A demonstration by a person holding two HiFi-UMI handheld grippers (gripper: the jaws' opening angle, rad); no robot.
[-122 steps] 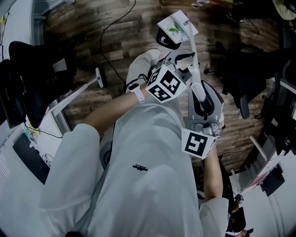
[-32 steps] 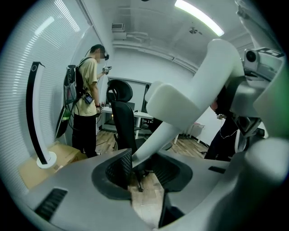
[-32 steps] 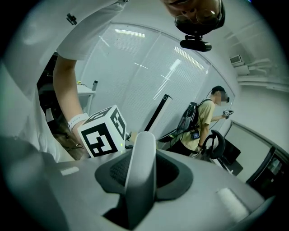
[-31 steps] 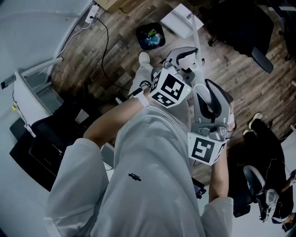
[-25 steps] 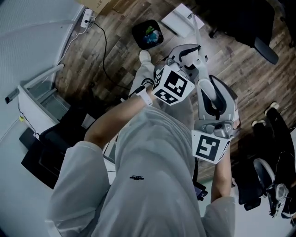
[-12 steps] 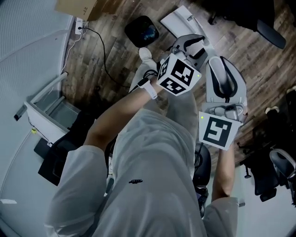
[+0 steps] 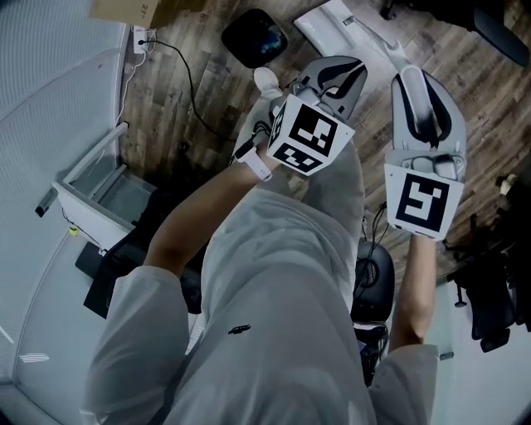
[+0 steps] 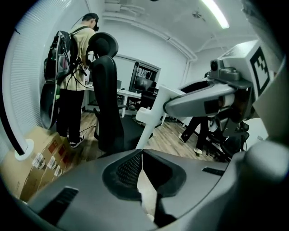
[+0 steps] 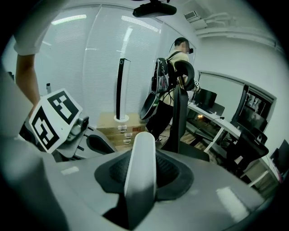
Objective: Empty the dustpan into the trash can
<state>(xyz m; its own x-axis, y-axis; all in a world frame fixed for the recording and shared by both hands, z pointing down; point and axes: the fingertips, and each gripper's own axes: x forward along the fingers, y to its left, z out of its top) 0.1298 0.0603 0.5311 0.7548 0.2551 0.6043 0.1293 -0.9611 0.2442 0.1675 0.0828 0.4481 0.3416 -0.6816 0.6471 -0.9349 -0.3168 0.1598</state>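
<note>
Jaws of my right gripper (image 9: 141,180) clamp the white dustpan handle (image 9: 141,167). Jaws of my left gripper (image 8: 141,155) have just been closing, tips together, nothing between. Beyond both jaws, the dustpan (image 7: 332,21) is near the black trash can (image 7: 253,37).

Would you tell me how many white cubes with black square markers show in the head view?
2: one cube just above the picture's middle, the other cube right of it; none seems hidden.

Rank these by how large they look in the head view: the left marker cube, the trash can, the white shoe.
1. left marker cube: largest, though it sits nearest the camera, which inflates it.
2. trash can.
3. white shoe: smallest.
</note>
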